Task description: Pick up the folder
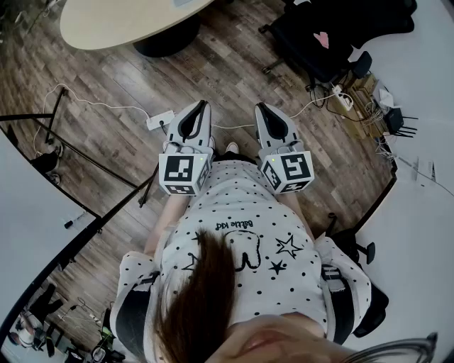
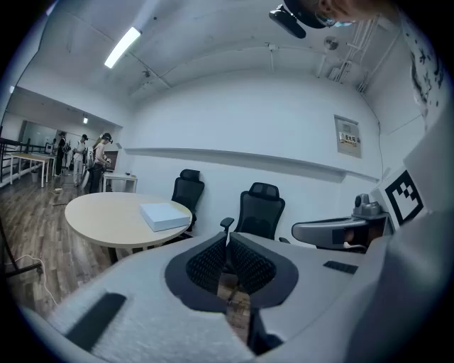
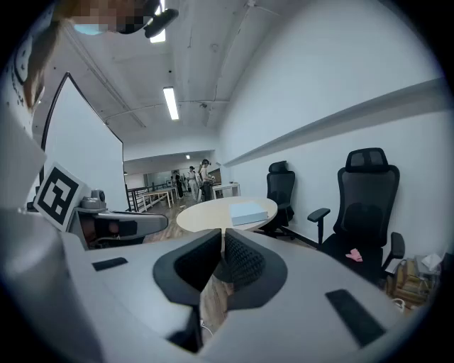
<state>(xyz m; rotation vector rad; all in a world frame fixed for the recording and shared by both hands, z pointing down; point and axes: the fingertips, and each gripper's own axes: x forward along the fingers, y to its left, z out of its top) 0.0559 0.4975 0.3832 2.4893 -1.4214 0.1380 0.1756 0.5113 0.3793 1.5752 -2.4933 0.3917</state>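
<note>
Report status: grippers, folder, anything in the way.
Jaws shut, empty: left gripper, right gripper. Untouched folder flat on round table ahead. On floor ahead: power strip, cable.

An office: a round desk (image 1: 120,21) at eleven o'clock on wood-plank floor (image 1: 234,71), black swivel chairs (image 2: 261,209) along a white wall (image 2: 269,135), strip lights (image 2: 122,47) overhead, a power strip (image 1: 159,119) on the floor.

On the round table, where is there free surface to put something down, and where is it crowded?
The round table is bare except for the folder near its edge on the chair side; the wide part left of the folder is free. Crowded: the two black office chairs by that edge.
</note>
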